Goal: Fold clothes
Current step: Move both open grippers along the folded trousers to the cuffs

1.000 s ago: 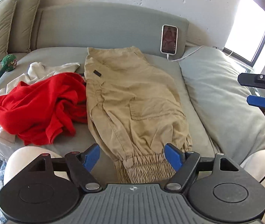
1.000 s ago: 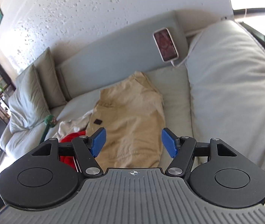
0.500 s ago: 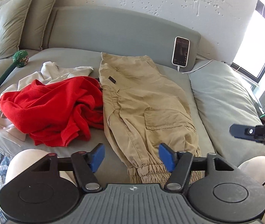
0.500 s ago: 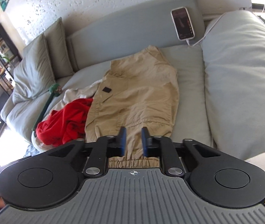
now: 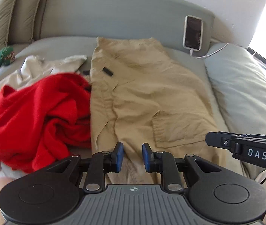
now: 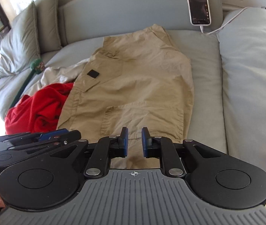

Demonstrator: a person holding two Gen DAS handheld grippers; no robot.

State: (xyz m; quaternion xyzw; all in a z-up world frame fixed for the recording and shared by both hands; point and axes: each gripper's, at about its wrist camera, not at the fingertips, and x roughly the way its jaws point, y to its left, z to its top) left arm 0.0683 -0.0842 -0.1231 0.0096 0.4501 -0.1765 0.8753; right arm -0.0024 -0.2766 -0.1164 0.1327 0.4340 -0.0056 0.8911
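Closing both narrowed tools, left tool (image 5: 132, 154) and right tool (image 6: 134, 142), empty above the khaki trousers' (image 6: 133, 86) cuffs, ready to pinch and fold.

Khaki trousers (image 5: 148, 97) lie flat on the sofa; red garment (image 5: 33, 116) crumpled beside them.

From my feed: plain khaki pants (image 5: 151, 97) mid-frame, bright red top (image 5: 33, 112) lower left over something off-white (image 5: 39, 65), grey-green sofa (image 6: 204, 56), white-cased phone (image 5: 193, 32) upper right.
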